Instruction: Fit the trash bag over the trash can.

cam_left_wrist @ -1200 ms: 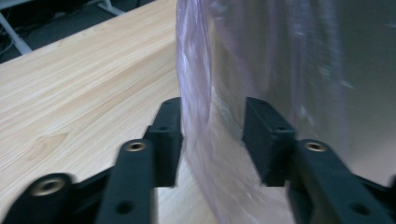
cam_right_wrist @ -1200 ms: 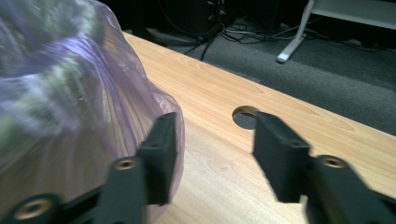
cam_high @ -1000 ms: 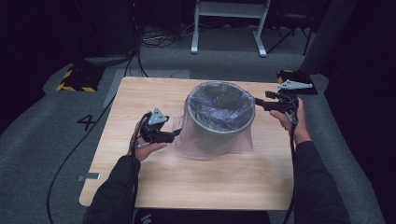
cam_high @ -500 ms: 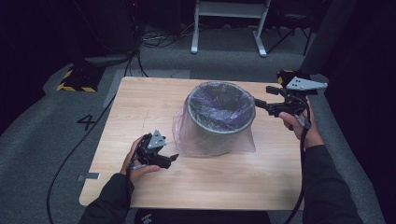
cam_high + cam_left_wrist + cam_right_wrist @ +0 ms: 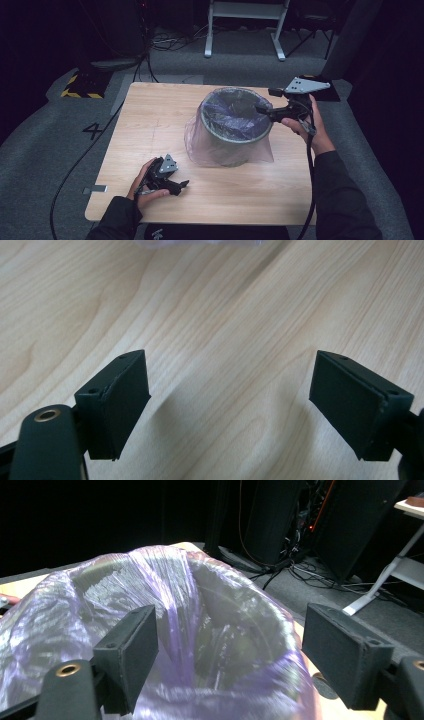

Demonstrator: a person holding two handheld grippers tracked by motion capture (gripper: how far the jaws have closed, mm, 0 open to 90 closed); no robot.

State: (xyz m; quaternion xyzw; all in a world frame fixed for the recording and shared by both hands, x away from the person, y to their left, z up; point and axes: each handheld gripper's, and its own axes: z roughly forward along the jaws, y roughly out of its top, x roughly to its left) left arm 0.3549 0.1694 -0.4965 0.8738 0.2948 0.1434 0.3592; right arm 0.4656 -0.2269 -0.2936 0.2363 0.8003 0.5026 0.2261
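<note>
Hovering at bin [image 5: 235,131] rim: right claw [image 5: 263,111], spread. Resting on counter [image 5: 150,125]: left claw [image 5: 181,186], spread, empty.

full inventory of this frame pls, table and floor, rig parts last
bin: 1, grey, middle of table
bag: 1, clear purple, lining the bin, draped over its rim and down onto the table
table: 1, light wood
floor marking "4": 1, black, on grey floor left of table
hazard-striped block: 1, yellow and black, floor at far left
white frame: 1, floor behind table
cables: several, black, floor at back
left tongs: 1, black, open, low over table's near left part, nothing between jaws
right tongs: 1, black, open, at bin's right rim over the bag
hands: 2, dark sleeves, one per tongs
</note>
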